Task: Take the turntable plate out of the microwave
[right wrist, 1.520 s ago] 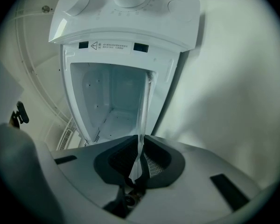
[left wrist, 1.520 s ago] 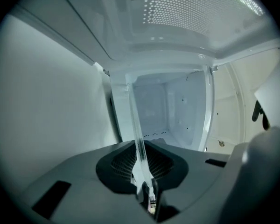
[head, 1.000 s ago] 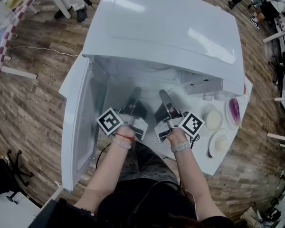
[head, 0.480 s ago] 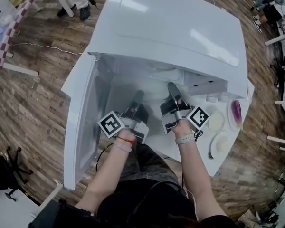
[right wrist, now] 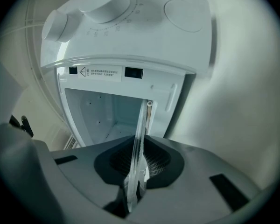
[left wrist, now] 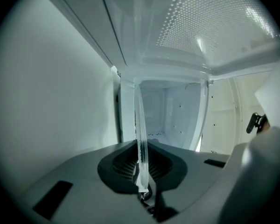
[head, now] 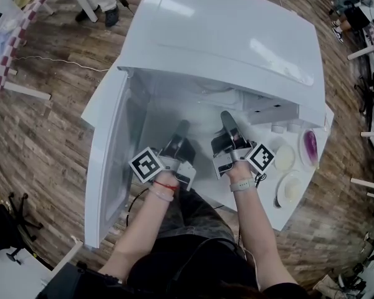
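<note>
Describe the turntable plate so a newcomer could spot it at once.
Find the white microwave with its door swung open to the left. At its mouth, the left gripper and right gripper each have jaws shut on the turntable plate. It is clear glass, unlike the opaque white and purple dishes to its right.

The turntable plate (left wrist: 141, 125) is before the microwave (head: 224, 36), door (head: 106, 167) left, dishes (head: 282, 157) right.
</note>
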A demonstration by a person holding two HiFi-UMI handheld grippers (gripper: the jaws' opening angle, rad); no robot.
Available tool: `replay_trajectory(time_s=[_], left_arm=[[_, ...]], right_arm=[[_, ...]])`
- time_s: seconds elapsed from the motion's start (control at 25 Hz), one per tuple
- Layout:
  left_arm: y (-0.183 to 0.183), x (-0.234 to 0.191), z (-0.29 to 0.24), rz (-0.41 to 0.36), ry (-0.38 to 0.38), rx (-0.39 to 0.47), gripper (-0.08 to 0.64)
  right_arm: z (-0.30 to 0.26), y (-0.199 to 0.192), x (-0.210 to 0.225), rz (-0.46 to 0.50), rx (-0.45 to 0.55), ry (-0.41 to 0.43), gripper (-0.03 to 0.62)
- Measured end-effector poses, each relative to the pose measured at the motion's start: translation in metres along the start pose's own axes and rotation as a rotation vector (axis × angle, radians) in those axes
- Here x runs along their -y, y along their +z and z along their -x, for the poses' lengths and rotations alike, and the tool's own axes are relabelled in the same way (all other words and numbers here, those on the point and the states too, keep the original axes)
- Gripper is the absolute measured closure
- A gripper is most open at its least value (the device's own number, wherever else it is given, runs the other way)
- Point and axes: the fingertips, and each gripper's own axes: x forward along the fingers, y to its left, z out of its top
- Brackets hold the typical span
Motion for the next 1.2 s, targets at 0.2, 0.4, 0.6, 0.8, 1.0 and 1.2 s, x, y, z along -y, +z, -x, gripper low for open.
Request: replay_trajectory(time_s=[0.2, 0.4, 0.6, 0.8, 1.0, 1.2], left_arm=[[-0.001, 0.001, 0.005, -0.002, -0.004, 0.001, 0.529], [0.003, -0.001, 0.009, -0.08, -0.004, 0.01, 0.528], [0.012, -0.003, 0.006, -0.093, 0.002, 0.044, 0.528], [0.027, -0.001, 0.0, -0.104, -0.003, 0.077, 0.528], [0.03, 0.001, -0.004, -0.107, -0.011, 0.082, 0.528], [0.03, 0.003, -0.003, -0.082, -0.025, 0.083, 0.528]], right_arm=[[0.004, -0.004, -0.002, -0.009, -0.008, 0.01, 0.543], [0.008, -0.009, 0.001, -0.062, -0.011, 0.024, 0.549], [0.011, -0.012, 0.001, -0.079, -0.018, 0.031, 0.551], [0.016, -0.013, 0.001, -0.075, -0.029, 0.038, 0.551], [0.021, -0.012, 0.001, -0.071, -0.035, 0.04, 0.551], [0.02, -0.011, -0.002, -0.056, -0.042, 0.047, 0.551]])
